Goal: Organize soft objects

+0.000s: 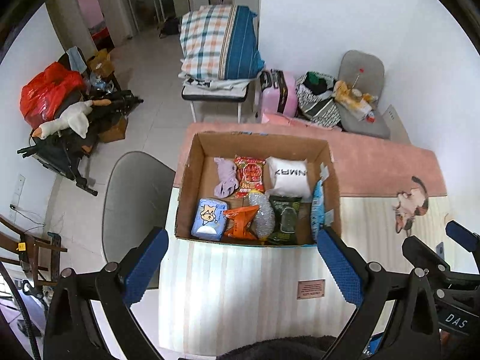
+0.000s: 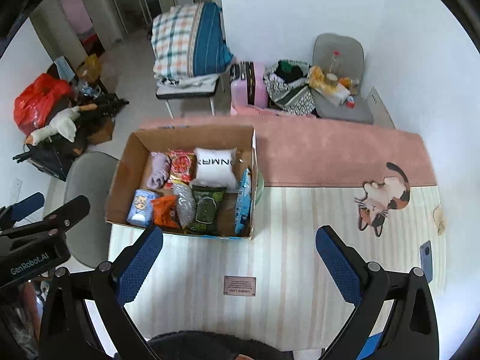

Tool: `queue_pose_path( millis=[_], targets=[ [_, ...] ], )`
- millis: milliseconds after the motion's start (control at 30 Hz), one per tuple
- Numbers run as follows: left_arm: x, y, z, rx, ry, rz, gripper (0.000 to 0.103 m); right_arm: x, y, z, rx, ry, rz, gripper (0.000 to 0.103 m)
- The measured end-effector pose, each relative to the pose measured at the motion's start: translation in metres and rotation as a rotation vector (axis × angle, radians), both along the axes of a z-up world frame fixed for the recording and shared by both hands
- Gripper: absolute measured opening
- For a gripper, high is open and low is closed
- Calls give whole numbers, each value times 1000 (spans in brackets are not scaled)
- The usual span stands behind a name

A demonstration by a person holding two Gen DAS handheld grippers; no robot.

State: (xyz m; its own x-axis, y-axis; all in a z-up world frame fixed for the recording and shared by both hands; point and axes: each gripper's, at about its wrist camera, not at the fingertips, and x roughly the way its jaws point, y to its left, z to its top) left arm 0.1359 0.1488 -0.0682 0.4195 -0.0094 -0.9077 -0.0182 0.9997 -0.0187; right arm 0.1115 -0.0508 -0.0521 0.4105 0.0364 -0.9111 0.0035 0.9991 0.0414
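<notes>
Now both grippers, left (image 1: 240, 267) and right (image 2: 240, 262), jaws spread, empty, above table (image 2: 285, 255) near cardboard box (image 1: 192, 186)

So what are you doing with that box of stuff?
A person holds a gripper in each hand above the table. The left gripper and the right gripper are both open and empty, hovering in front of the cardboard box. The box already holds a white pillow, a purple cloth, a tissue pack and several snack bags. Nothing is being grabbed right now.
</notes>
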Motion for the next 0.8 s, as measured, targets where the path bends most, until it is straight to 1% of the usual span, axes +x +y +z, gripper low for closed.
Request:
queue_pose_path(
  millis=[100,200,367,433,500,600,700,800],
  targets=[
    [-12,-1,17,-4,-28,-7,101,-14,2,25,-14,-49,10,103],
    [-21,-1,32,2,-51,-13,101,-24,3,42,-4,-76,20,103],
    [-41,-2,56,9,-88,-13,101,-39,4,65,-8,-123,28,103],
    [-48,-1,59,1,-90,-10,101,-45,5,71,-6,-133,30,103],
    [-55,0,63,-6,-93,-15,101,-49,5,74,-11,-137,34,103],
    [-57,-2,65,22,-106,-15,101,-52,7,77,-21,-143,41,103],
    [-54,-1,63,24,-111,-8,102,-49,7,75,-35,-146,35,103],
    [-49,-2,57,51,-119,-3,102,-43,5,68,-48,-153,12,103]
  ],
)
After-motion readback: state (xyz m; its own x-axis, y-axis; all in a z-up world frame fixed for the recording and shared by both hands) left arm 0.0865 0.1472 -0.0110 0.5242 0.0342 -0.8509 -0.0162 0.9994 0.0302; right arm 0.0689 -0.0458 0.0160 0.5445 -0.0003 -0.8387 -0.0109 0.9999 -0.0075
